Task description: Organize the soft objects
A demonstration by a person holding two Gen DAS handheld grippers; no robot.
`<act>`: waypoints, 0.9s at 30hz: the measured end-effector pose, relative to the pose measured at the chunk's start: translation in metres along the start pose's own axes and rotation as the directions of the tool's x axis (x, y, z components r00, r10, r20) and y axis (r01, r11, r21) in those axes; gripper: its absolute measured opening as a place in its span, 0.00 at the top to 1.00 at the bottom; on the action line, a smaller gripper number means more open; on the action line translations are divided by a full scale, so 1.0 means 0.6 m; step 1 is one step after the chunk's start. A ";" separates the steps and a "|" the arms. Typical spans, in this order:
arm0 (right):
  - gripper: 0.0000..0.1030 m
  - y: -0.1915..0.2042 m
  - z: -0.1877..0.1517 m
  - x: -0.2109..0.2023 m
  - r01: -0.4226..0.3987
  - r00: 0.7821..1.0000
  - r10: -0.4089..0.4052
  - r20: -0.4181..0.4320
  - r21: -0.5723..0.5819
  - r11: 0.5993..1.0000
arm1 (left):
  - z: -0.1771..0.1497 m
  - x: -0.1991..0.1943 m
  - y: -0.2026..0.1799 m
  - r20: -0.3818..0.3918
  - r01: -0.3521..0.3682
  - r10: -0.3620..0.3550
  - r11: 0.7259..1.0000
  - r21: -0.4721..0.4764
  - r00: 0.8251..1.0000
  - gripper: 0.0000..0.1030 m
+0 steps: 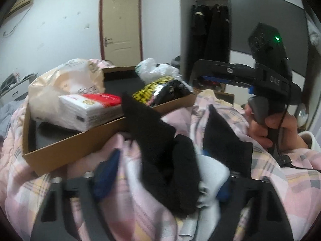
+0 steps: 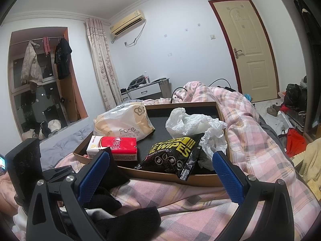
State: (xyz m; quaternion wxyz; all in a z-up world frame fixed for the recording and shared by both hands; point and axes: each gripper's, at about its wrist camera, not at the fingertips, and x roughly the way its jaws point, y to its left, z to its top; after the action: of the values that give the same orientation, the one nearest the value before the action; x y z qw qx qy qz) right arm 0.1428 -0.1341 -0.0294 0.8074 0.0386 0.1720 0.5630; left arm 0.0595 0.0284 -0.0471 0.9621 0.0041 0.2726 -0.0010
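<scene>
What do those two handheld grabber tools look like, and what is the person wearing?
Each gripper is black plastic with silver bolts. The right gripper has blue dotted pads on its fingers. From the left camera, its body shows a green light, a grey trigger and a black cable. A white sleeve cuff shows at the wrist.

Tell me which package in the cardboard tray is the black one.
The wipes pouch, black with yellow lettering, at the tray's near edge. The tissue packs are white, red and beige.
</scene>
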 end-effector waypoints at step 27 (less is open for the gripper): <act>0.01 0.001 -0.002 -0.003 0.003 1.000 -0.003 0.006 0.005 1.000 | 0.065 -0.045 -0.015 0.251 -0.225 0.230 0.973 -0.051 0.940 0.88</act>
State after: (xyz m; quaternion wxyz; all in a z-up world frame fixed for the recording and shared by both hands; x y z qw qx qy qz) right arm 0.1414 -0.1359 -0.0298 0.8086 0.0422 0.1711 0.5614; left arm 0.0568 0.0192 0.0005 0.9828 0.0250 0.1443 0.1125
